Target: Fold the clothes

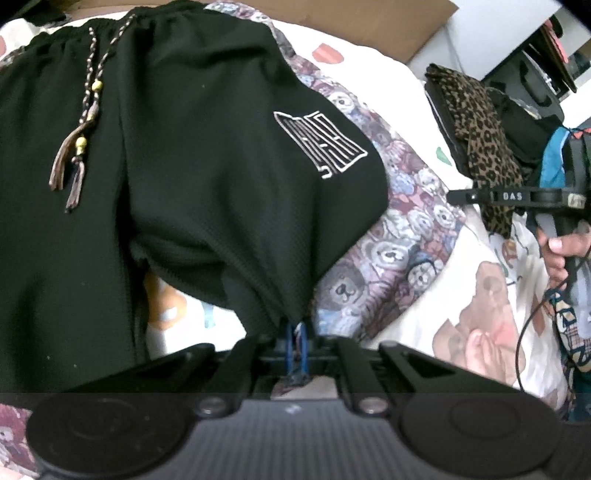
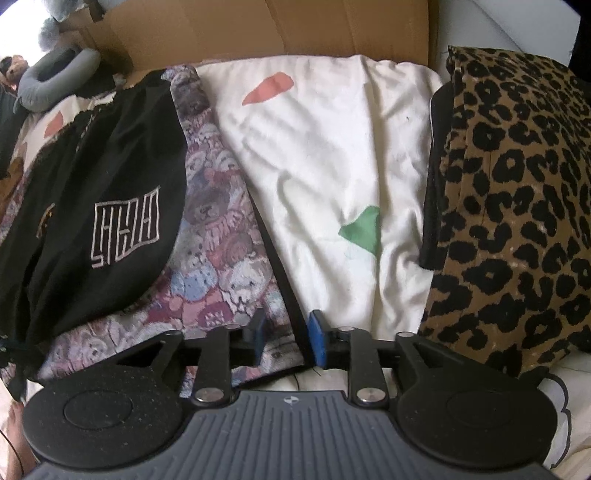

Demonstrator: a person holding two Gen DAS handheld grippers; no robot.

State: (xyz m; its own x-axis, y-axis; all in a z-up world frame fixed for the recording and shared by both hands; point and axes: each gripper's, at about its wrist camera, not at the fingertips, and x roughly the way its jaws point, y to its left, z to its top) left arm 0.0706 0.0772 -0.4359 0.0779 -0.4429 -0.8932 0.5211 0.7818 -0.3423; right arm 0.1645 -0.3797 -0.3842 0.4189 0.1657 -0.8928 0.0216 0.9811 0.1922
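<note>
The bed is covered with a cream sheet [image 2: 332, 166] printed with coloured shapes; a cardboard panel [image 2: 277, 29] stands at its far edge. A teddy-bear print cloth [image 2: 221, 266] lies on the sheet, and the black shorts [image 1: 203, 147] lie on top of that cloth.

We judge the task to be at an early-to-middle stage. The shorts are spread with the waistband and braided drawstring [image 1: 83, 122] at the far end from the left fingers, and one leg hem is gathered and lifted, so a fold appears to be starting but is not completed. To the right of the right fingers, a leopard-print garment [image 2: 517, 203] sits on a dark stack; we take this as items already folded, though we cannot confirm it.

The left gripper [image 1: 297, 343] has its fingers closed tight on the hem of the shorts, with fabric bunched directly ahead of the tips. It points steeply down at the bed.

The right gripper [image 2: 286, 341] has its fingers partly apart. The dark edge of the bear-print cloth runs between them, but the pads do not press on it. It also points steeply down, well apart from the shorts.
</note>
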